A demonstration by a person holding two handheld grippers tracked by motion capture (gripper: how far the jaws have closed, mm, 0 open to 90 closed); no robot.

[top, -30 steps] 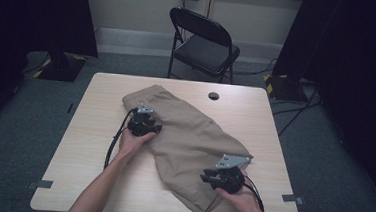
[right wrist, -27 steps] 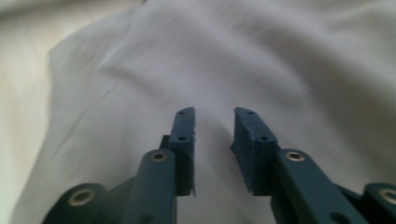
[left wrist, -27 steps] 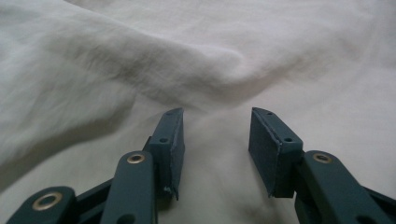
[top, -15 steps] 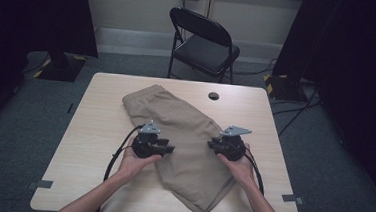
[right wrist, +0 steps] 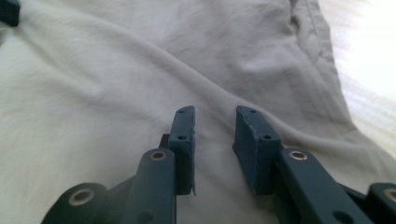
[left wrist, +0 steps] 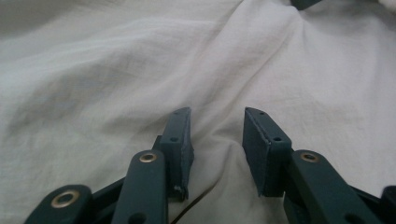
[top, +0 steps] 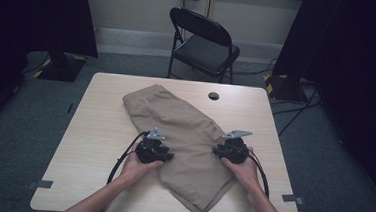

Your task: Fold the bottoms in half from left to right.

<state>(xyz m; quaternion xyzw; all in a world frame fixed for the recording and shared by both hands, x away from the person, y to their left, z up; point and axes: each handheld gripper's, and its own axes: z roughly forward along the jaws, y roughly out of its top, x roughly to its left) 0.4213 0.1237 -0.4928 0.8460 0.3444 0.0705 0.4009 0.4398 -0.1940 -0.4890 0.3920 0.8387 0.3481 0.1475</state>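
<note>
Tan shorts (top: 184, 131) lie flat and slanted across the wooden table (top: 99, 130), waistband at the far left, leg hems toward the near edge. My left gripper (top: 166, 156) rests on the shorts' left edge and points right. Its jaws have just been closing; in the left gripper view (left wrist: 217, 114) a low ridge of the cloth (left wrist: 140, 60) lies between the pads, which do not press on it. My right gripper (top: 216, 151) sits at the shorts' right edge, pointing left. In the right gripper view (right wrist: 215, 112) it is open over the fabric (right wrist: 116, 60), with a long crease running past the tips.
A black folding chair (top: 205, 42) stands behind the table. A dark cable hole (top: 214, 95) sits near the table's far edge. Black cables trail from both grippers toward the near edge. Bare tabletop (right wrist: 369, 70) shows beside the seam in the right gripper view.
The left gripper came down from the upper part of the shorts to their left edge. The right gripper moved from the near leg hem up to the right edge. Both now sit level, facing each other.
</note>
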